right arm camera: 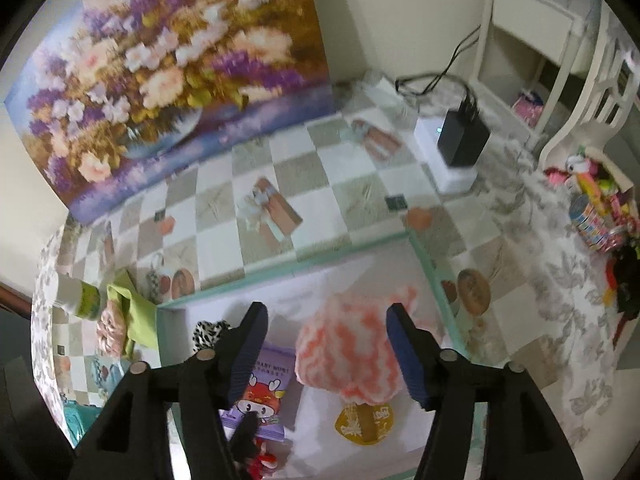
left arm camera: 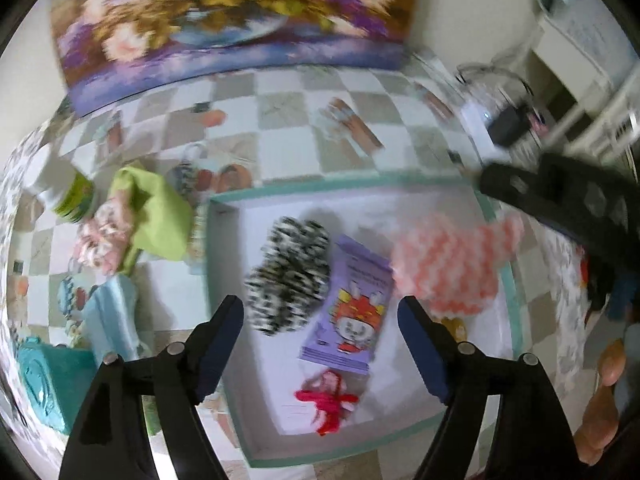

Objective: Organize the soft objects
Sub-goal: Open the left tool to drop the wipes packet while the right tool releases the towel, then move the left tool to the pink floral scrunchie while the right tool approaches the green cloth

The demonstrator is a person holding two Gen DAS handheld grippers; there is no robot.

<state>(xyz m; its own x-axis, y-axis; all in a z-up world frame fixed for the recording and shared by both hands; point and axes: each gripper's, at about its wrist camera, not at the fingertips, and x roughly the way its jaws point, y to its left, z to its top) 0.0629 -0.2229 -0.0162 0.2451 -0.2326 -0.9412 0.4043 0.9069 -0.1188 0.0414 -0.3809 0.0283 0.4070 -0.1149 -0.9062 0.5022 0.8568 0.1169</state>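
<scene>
A white box with a teal rim (left arm camera: pixel 514 300) lies on the checked tablecloth. In it are a black-and-white fluffy scrunchie (left arm camera: pixel 288 276), a purple baby-wipes pack (left arm camera: pixel 348 312), a pink-and-white fluffy item (left arm camera: pixel 452 264) and a red yarn tassel (left arm camera: pixel 328 396). My left gripper (left arm camera: pixel 320 320) is open above the box, empty. My right gripper (right arm camera: pixel 326 344) is open above the pink fluffy item (right arm camera: pixel 348 352), apart from it. The wipes pack (right arm camera: pixel 260 392), the scrunchie (right arm camera: pixel 208 334) and the box rim (right arm camera: pixel 436 276) show in the right wrist view.
Left of the box lie a green cloth (left arm camera: pixel 156 216), a pink patterned soft item (left arm camera: pixel 104 236), a light blue cloth (left arm camera: pixel 112 320) and a teal item (left arm camera: pixel 44 380). A flower painting (right arm camera: pixel 168 72) leans on the wall. A charger block (right arm camera: pixel 460 140) and toy box (right arm camera: pixel 600 208) sit right.
</scene>
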